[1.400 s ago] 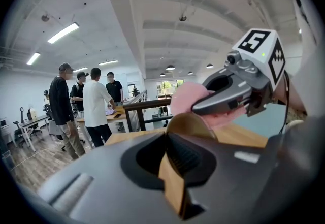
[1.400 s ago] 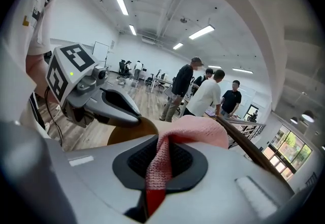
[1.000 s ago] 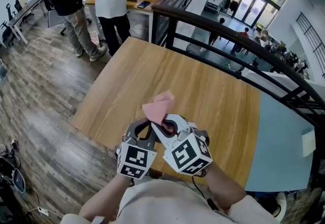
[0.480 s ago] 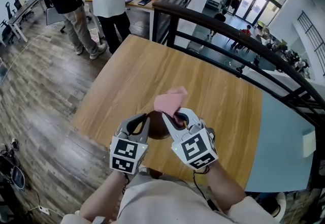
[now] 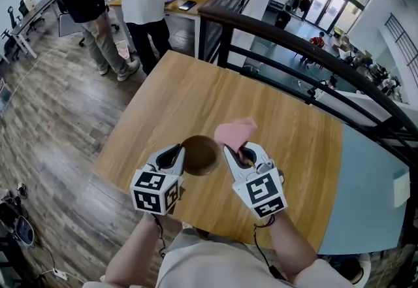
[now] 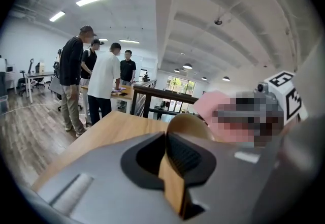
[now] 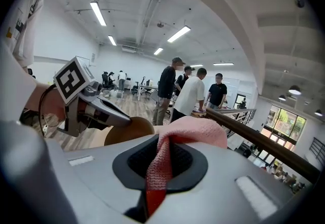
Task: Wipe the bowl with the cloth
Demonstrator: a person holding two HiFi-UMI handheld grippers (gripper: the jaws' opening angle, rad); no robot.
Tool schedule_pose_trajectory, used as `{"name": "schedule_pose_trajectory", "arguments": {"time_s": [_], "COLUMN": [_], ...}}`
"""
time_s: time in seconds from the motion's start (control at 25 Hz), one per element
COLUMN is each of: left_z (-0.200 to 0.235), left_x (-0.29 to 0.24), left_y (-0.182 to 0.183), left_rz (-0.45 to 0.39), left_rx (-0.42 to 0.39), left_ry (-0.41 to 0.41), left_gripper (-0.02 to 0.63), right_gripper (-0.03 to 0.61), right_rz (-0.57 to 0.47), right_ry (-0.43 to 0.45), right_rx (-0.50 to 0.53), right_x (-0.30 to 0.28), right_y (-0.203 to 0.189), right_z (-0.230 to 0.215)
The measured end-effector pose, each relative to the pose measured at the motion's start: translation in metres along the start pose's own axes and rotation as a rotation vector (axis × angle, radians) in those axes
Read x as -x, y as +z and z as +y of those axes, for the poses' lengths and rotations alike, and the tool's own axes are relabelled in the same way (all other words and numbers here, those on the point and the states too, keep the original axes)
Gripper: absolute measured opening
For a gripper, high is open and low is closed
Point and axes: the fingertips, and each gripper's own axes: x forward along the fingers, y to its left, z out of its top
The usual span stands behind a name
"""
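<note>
Head view: the two grippers are moving apart. The pink knitted cloth (image 5: pixel 235 131), which was lying over the brown wooden bowl (image 5: pixel 199 155) a second ago, is now hanging just beside it, above the wooden counter (image 5: pixel 196 91). I am judging that one wiping pass is ending.

Left gripper view: the left gripper (image 6: pixel 167 167) is keeping its jaws clenched on the bowl's rim.

Right gripper view: the jaws of the right gripper (image 7: pixel 162 162) are pinching the cloth.

I am counting one bowl, one cloth and two grippers.

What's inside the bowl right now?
Nothing shows inside the bowl; the pink cloth is outside it, pinched in the right claw. The left claw covers part of the rim.
</note>
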Motion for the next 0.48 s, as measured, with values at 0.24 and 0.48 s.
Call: {"name": "schedule_pose_trajectory", "arguments": {"time_s": [0.24, 0.48], "left_z": [0.027, 0.049], "left_x": [-0.037, -0.080], "left_y": [0.007, 0.004], "left_rz": [0.010, 0.026], "left_rx": [0.073, 0.186], "left_ry": [0.007, -0.015], "left_gripper": [0.015, 0.017], "right_gripper": [0.017, 0.017], "right_rz": [0.040, 0.031], "right_ry": [-0.018, -0.032], "right_rx": [-0.020, -0.139], "right_x": [-0.031, -0.062], "right_y": [-0.023, -0.039], "right_z": [-0.020, -0.047]}}
